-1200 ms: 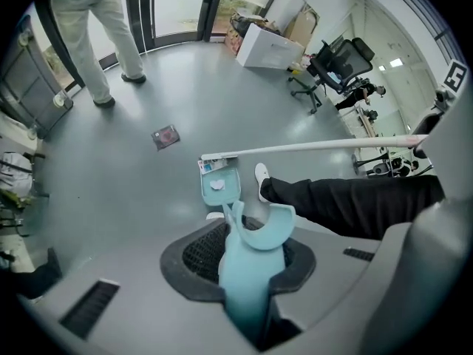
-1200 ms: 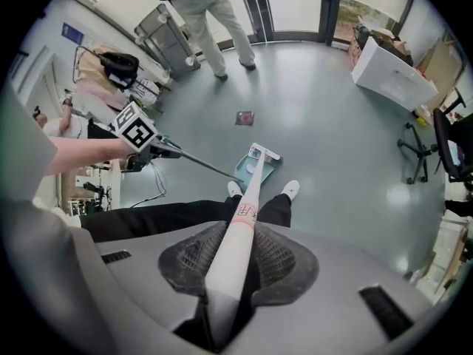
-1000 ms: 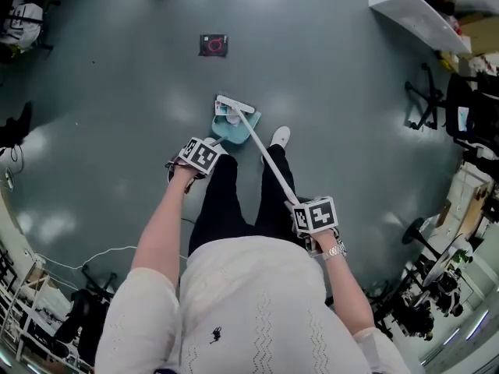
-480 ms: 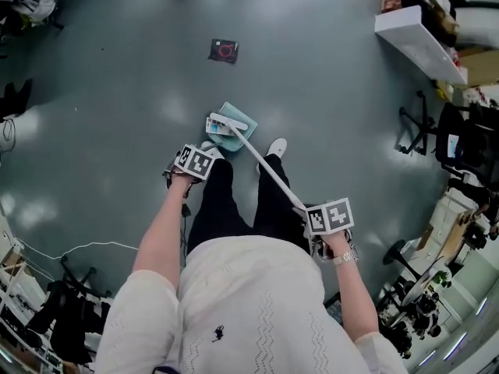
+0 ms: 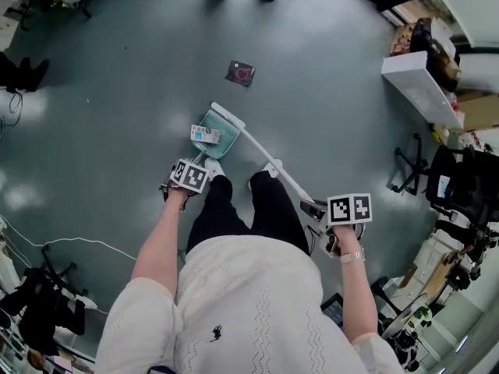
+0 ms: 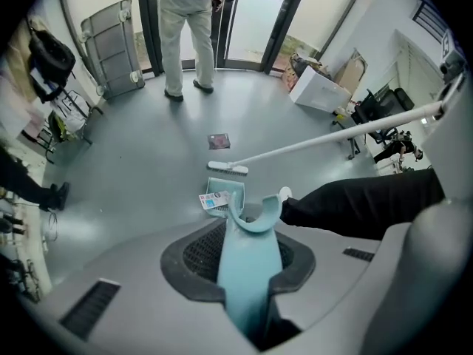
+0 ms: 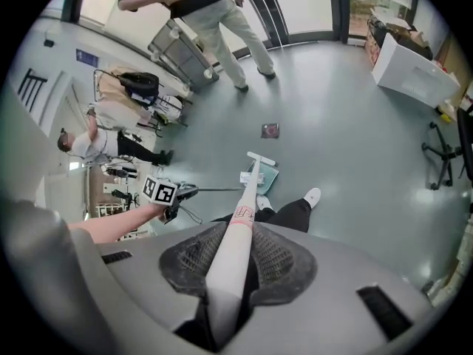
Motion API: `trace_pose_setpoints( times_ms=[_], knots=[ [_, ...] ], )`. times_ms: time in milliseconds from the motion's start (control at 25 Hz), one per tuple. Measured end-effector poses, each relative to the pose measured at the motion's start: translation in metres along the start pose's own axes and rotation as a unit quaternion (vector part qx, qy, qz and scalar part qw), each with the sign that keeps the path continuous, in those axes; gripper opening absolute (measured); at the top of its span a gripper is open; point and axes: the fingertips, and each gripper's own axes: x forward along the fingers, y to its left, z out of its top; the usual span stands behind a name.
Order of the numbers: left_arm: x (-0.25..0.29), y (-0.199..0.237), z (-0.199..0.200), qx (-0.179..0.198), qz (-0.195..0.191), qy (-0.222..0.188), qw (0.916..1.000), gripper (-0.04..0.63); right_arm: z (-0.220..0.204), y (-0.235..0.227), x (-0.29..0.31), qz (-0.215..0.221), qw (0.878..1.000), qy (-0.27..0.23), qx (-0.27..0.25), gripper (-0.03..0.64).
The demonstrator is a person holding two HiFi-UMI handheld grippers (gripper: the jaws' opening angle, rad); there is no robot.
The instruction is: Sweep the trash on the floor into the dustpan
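A teal dustpan rests on the grey floor in front of my feet. A white printed card lies at its left edge. My left gripper is shut on the dustpan's teal handle. The white broom head sits at the pan's far mouth. Its long white handle slants back to my right gripper, which is shut on it. A dark square packet with a red ring lies on the floor beyond the broom.
A person stands by the glass doors past the packet. A white box and office chairs line the right side. Cables and bags lie at the left. My shoe is beside the broom handle.
The broom head has moved from over the pan to its far mouth. The white card now lies at the pan's left edge. My right gripper drew back to the right.
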Motion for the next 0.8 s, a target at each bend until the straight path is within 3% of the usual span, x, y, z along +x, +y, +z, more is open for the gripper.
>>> trace_pose_setpoints(
  times_ms=[280,520,680,800],
  knots=[
    [-0.014,0.031,0.035,-0.04,0.036,-0.013,0.9985,0.093,0.127,-0.009,-0.014,-0.051,0.996,-0.046,-0.064,0.118],
    [0.011,-0.023,0.099,-0.099,0.011,-0.037,0.9943,0.092,0.272,-0.059,-0.042,-0.088,0.987,-0.042,-0.128,0.118],
    [0.031,-0.059,0.148,-0.158,0.011,-0.042,0.9864,0.094,0.369,-0.093,-0.046,-0.086,0.981,-0.021,-0.175,0.118],
    [0.045,-0.091,0.188,-0.227,0.02,-0.046,0.9726,0.094,0.441,-0.11,-0.045,-0.089,0.969,0.008,-0.232,0.118]
  ],
)
